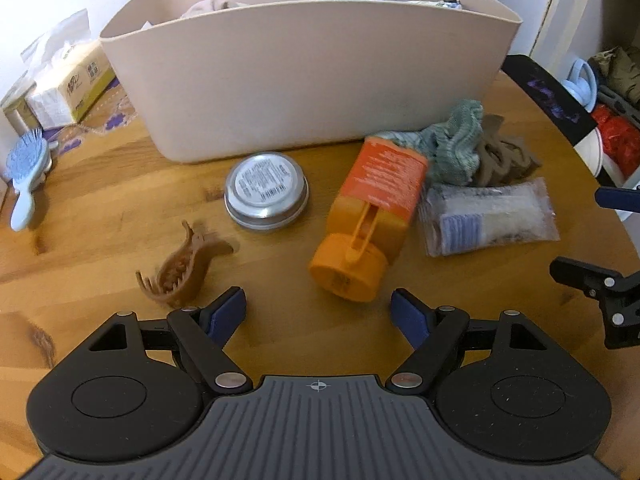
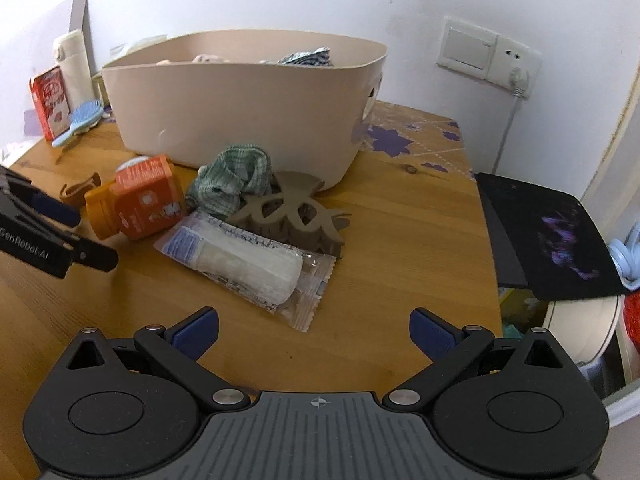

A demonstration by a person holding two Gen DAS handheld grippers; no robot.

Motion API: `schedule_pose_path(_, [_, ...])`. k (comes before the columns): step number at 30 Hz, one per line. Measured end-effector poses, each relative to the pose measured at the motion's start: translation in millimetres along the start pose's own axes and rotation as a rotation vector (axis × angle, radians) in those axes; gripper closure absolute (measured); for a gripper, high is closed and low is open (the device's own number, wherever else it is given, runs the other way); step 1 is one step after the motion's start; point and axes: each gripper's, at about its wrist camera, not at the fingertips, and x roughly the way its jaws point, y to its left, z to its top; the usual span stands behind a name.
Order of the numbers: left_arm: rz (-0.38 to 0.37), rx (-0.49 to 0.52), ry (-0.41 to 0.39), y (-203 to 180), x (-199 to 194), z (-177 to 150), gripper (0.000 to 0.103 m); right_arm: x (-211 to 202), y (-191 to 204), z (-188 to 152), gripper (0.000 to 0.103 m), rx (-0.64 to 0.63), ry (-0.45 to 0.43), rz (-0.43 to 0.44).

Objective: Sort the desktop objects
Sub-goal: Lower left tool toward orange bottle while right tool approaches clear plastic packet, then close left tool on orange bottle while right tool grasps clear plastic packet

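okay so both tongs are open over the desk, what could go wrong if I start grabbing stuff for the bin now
The orange bottle lies on its side with its flip cap open, so lifting it may spill or snag. The green cloth, grey hair claw and plastic packet crowd together, so the right tongs may drag a neighbour. The left tongs could nudge the brown hair claw.

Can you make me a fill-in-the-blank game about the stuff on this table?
1. The bottle lying on its side is coloured ____.
2. The round tin sits in front of the big beige ____.
3. The hairbrush at the table's edge is coloured ____.
4. Both sets of tongs, left and right, are ____ and hold nothing.

Missing words: orange; basket; blue; open
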Motion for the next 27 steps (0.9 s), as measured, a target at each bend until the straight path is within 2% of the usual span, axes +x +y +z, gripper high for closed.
schedule_pose_path(10, [-0.025, 0.004, -0.021, 0, 10, 16, 0.022, 26, 1, 10, 0.0, -0.093, 0.016, 0.057])
schedule_pose_path(12, [-0.033, 0.012, -0.026, -3, 10, 17, 0.022, 30, 2, 12, 0.005, -0.103, 0.018, 0.07])
schedule_pose_path(19, [-0.048, 0.058, -0.04, -7, 12, 22, 0.022, 40, 3, 19, 0.008, -0.142, 0.01, 0.137])
schedule_pose_path(25, [-0.056, 0.08, -0.047, -6, 13, 24, 0.029, 44, 6, 24, 0.013, -0.181, 0.005, 0.207])
schedule_pose_path(27, [-0.065, 0.09, -0.045, -7, 13, 24, 0.034, 44, 6, 25, 0.018, -0.181, 0.006, 0.224])
